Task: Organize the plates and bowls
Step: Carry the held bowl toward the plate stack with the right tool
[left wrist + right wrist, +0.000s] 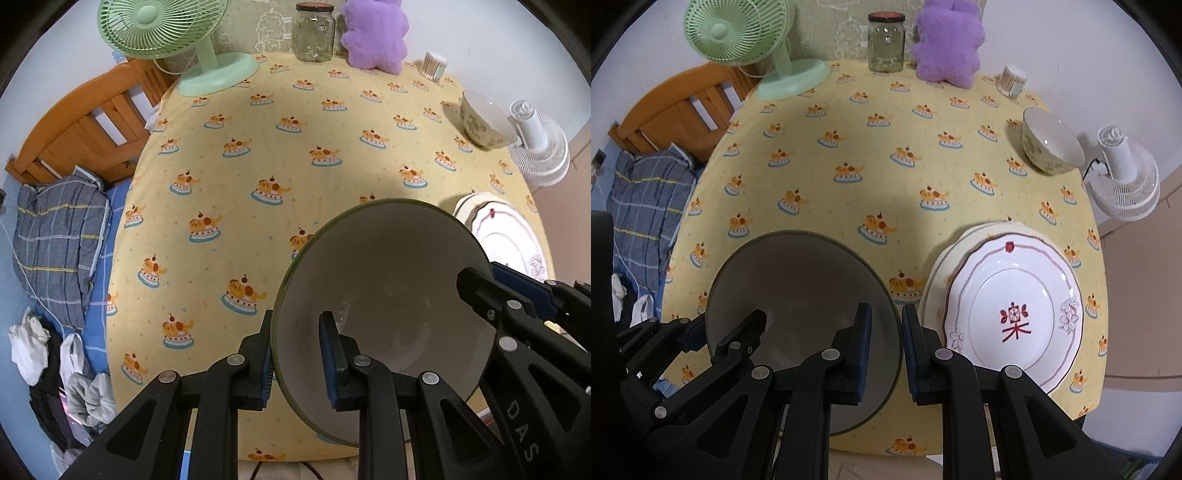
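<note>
A large grey bowl with a dark green rim is held over the near edge of the table. My left gripper is shut on its left rim, one finger inside and one outside. My right gripper is shut on its right rim in the same way; it shows in the left wrist view too. A white plate with red flower marks lies on a cream plate to the right. A small floral bowl stands at the far right.
The table has a yellow cloth with a cake pattern. At the back stand a green fan, a glass jar, a purple plush toy and a cotton swab pot. A white fan stands beyond the right edge. A bed lies left.
</note>
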